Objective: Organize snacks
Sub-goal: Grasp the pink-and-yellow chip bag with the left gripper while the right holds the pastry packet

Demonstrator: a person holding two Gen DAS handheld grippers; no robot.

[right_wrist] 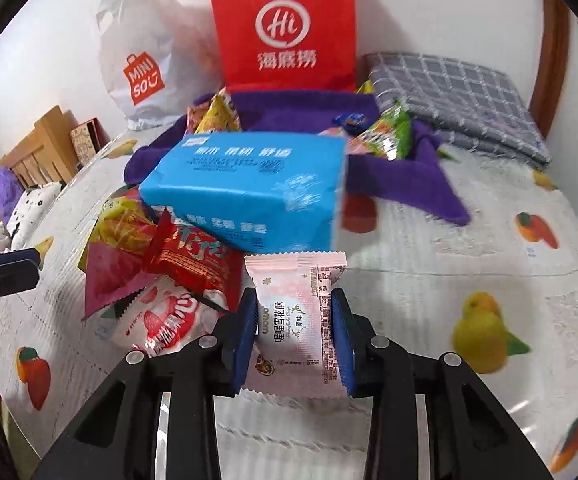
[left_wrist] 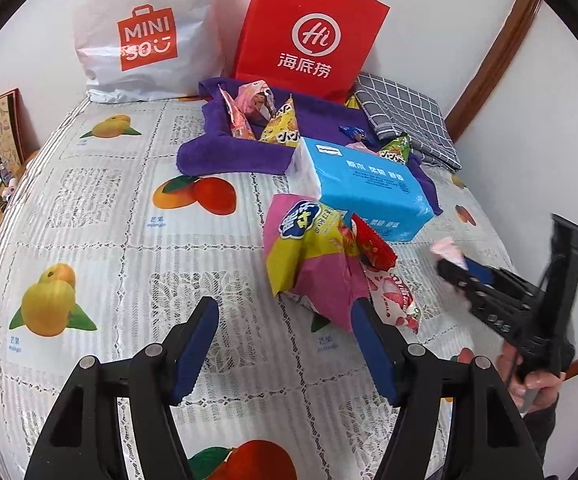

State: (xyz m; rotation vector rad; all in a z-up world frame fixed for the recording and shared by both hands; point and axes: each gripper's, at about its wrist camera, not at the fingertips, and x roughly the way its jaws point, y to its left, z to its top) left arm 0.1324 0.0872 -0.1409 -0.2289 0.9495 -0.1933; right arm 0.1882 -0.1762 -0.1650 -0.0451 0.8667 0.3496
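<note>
My right gripper (right_wrist: 293,310) is shut on a pale pink snack packet (right_wrist: 295,320), held just above the fruit-print tablecloth (right_wrist: 429,280); in the left wrist view that gripper (left_wrist: 455,266) sits at the right with the pink packet (left_wrist: 445,250) at its tip. My left gripper (left_wrist: 285,320) stands open with nothing between its fingers, just short of a pile of snacks: a pink-and-yellow bag (left_wrist: 309,256), a red packet (left_wrist: 373,246) and a strawberry packet (left_wrist: 393,300). A blue tissue pack (right_wrist: 249,188) lies behind the pile. More snacks (left_wrist: 265,116) rest on a purple towel (left_wrist: 229,152).
A red paper bag (left_wrist: 309,36) and a white Miniso plastic bag (left_wrist: 145,32) lean on the back wall. A folded grey checked cloth (right_wrist: 461,96) lies at the back right. Wooden furniture (right_wrist: 45,148) and soft toys stand beyond the table's left edge.
</note>
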